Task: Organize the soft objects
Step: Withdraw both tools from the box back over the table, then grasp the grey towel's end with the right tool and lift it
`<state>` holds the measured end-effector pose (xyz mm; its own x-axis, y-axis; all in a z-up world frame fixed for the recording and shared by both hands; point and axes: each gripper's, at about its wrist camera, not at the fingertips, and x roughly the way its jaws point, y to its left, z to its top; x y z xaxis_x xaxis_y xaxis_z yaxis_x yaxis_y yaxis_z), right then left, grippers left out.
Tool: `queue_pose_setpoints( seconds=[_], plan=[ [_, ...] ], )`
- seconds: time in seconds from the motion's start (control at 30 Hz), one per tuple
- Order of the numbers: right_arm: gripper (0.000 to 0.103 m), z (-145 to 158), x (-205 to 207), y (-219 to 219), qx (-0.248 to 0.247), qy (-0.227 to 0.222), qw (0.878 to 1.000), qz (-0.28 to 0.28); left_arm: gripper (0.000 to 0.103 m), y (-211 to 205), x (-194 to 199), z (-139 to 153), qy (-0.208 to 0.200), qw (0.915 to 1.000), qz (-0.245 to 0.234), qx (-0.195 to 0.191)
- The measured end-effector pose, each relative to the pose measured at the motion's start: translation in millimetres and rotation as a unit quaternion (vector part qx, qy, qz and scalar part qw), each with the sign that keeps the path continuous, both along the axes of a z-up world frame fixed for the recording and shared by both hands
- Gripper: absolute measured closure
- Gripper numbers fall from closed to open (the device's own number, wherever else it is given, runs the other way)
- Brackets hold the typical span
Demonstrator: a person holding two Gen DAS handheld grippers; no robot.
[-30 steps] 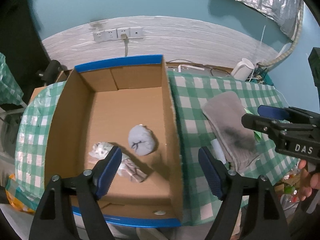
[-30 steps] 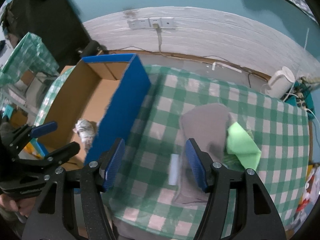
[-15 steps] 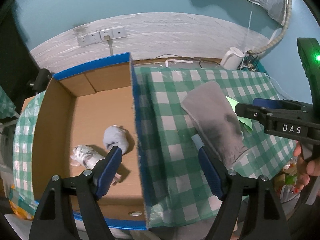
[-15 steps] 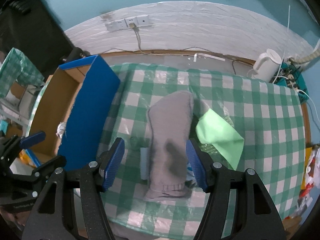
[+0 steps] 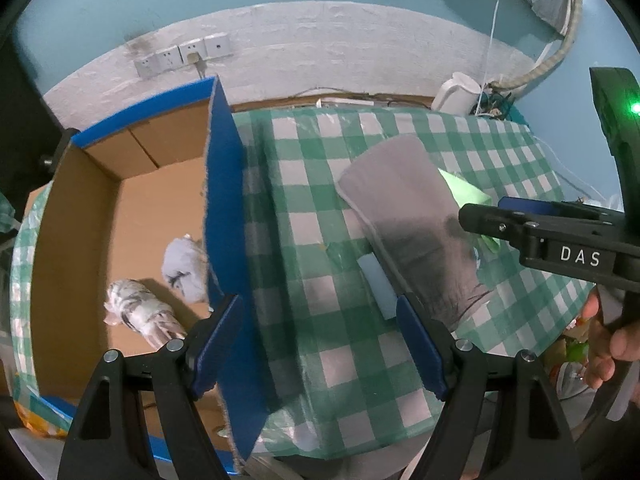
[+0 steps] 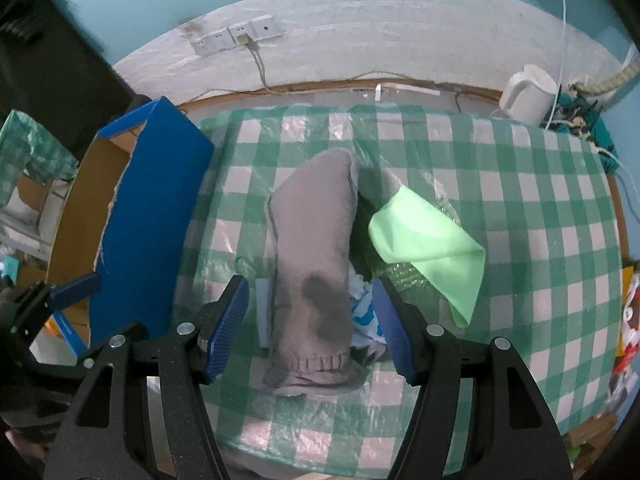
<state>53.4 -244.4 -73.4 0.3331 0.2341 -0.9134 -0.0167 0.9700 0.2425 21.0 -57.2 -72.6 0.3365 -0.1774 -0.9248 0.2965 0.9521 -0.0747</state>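
A grey sock [image 6: 316,264] lies on the green checked tablecloth [image 6: 520,200]; it also shows in the left wrist view [image 5: 416,224]. A green cloth [image 6: 428,240] lies to its right, and a blue-and-white item [image 6: 362,312] peeks from under the sock. My right gripper [image 6: 310,324] is open, its fingers on either side of the sock's near end. My left gripper [image 5: 320,344] is open and empty above the right wall of the cardboard box [image 5: 224,216]. Two rolled soft bundles [image 5: 184,268] [image 5: 140,312] lie in the box.
A pale blue flat piece [image 5: 378,284] lies beside the sock. A white kettle [image 6: 528,94] and tangled cables stand at the table's back right. Wall sockets [image 6: 236,36] are behind. The box sits at the table's left end.
Both grippers have moved to the right, away from the box. The right gripper now straddles the grey sock's near end; the left one has left the box interior.
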Motion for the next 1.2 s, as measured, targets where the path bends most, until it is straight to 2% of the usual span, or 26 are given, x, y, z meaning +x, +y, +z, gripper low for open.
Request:
queue_pose_setpoints(
  seconds=[0.43, 0.63, 0.93, 1.0, 1.03, 1.1, 1.17, 1.2],
  plan=[
    [0.038, -26, 4, -2, 0.002, 0.023, 1.000, 0.001, 0.023, -23, 3, -30, 0.018, 0.9996, -0.011, 0.017],
    [0.038, -40, 6, 1, -0.005, 0.034, 0.999, 0.006, 0.018, -33, 1, -37, -0.003, 0.9986, -0.020, 0.049],
    [0.038, -55, 8, 10, -0.003, 0.041, 0.999, 0.023, 0.015, -35, 1, -38, -0.002, 0.9984, -0.022, 0.052],
    [0.044, -56, 9, 14, -0.007, 0.038, 0.999, 0.030, 0.015, -35, 1, -38, 0.000, 0.9986, -0.020, 0.049],
    [0.055, -56, 8, 16, -0.009, 0.036, 0.999, 0.034, 0.015, -34, 1, -37, 0.001, 0.9987, -0.020, 0.046],
    [0.063, -56, 8, 20, -0.017, 0.033, 0.998, 0.042, 0.015, -34, 0, -37, 0.001, 0.9988, -0.020, 0.044],
    [0.076, -54, 7, 21, -0.025, 0.028, 0.998, 0.046, 0.015, -34, -1, -36, 0.000, 0.9989, -0.019, 0.043],
    [0.079, -53, 6, 20, -0.026, 0.028, 0.998, 0.047, 0.015, -34, -1, -36, 0.000, 0.9990, -0.019, 0.040]
  ],
)
